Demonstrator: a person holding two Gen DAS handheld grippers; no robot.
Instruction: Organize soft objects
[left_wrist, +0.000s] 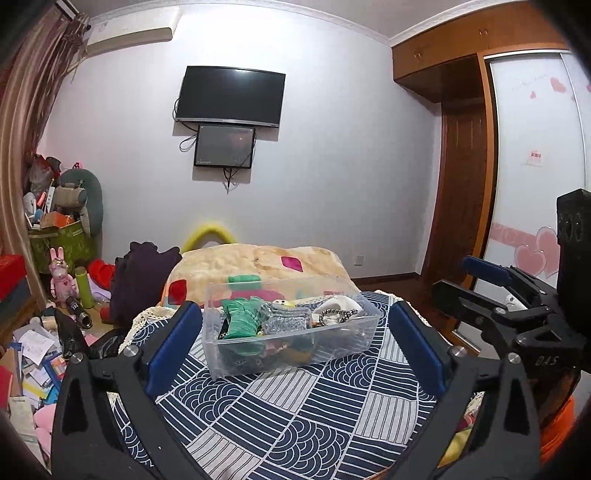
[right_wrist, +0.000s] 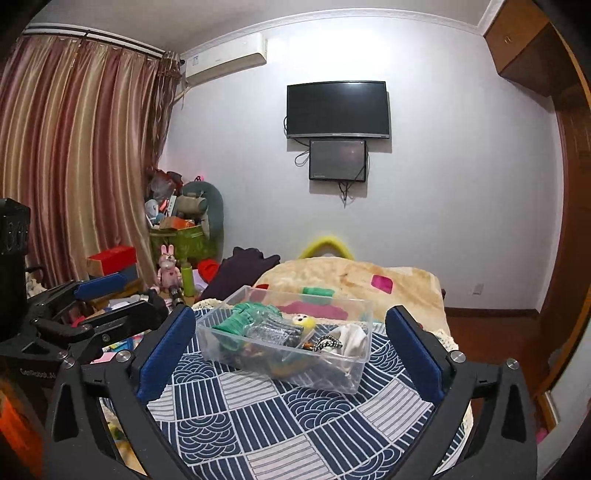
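Two tools stand released and empty, the left tool (left_wrist: 295, 343) and right tool (right_wrist: 291, 347) side by side. The clear bin (left_wrist: 291, 354) of soft things sits on the patterned bench (left_wrist: 295, 417), dead ahead at twelve o'clock of both. Its long axis runs nine to three; neither hand looks clearly nearer.

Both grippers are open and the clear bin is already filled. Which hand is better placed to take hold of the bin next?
Neither clearly. The clear bin sits centred between the open fingers of the left gripper and likewise of the right gripper.
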